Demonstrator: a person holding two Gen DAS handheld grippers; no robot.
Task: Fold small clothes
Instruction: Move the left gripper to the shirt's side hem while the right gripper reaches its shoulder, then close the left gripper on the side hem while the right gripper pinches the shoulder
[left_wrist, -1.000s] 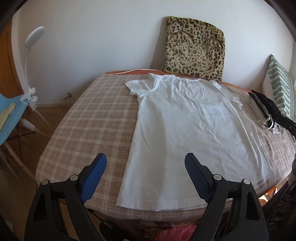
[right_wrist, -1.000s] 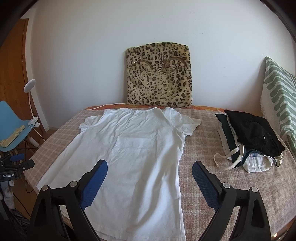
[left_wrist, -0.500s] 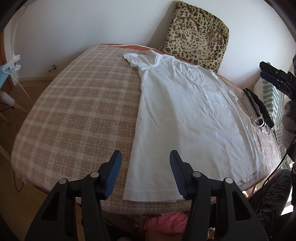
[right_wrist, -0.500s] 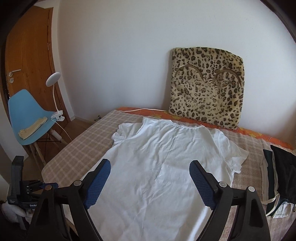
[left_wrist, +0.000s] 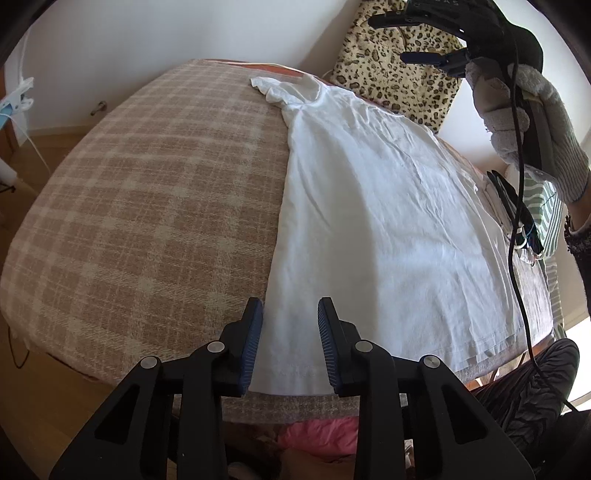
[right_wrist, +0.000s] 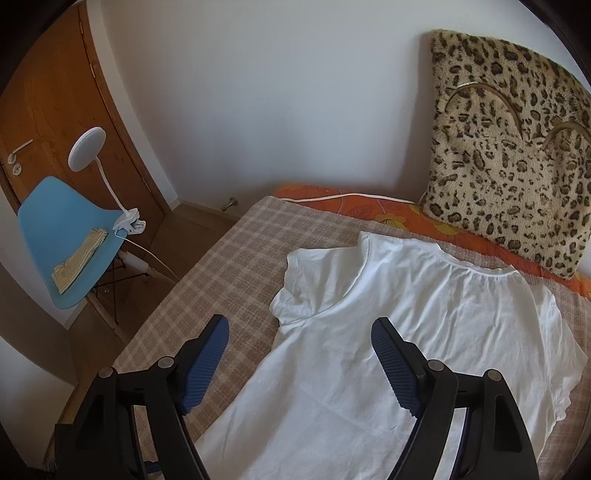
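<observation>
A white T-shirt (left_wrist: 373, 221) lies spread flat on the checked bed cover (left_wrist: 147, 192), collar toward the wall. My left gripper (left_wrist: 290, 314) is open, jaws narrowed, just above the shirt's near left hem corner, holding nothing. My right gripper (right_wrist: 299, 332) is wide open and empty, hovering above the shirt (right_wrist: 424, 332) near its left sleeve (right_wrist: 299, 295) and shoulder. The right gripper also shows in the left wrist view (left_wrist: 424, 37), held high in a gloved hand.
A leopard-print cushion (right_wrist: 517, 147) leans on the wall behind the shirt. Dark folded clothes (left_wrist: 513, 206) and a striped pillow (left_wrist: 550, 206) lie at the right. A blue chair (right_wrist: 66, 236) with a clip lamp (right_wrist: 88, 147) stands left of the bed.
My left gripper has dropped toward the hem corner and its jaws have narrowed. My right gripper has swung left and forward to above the left sleeve.
</observation>
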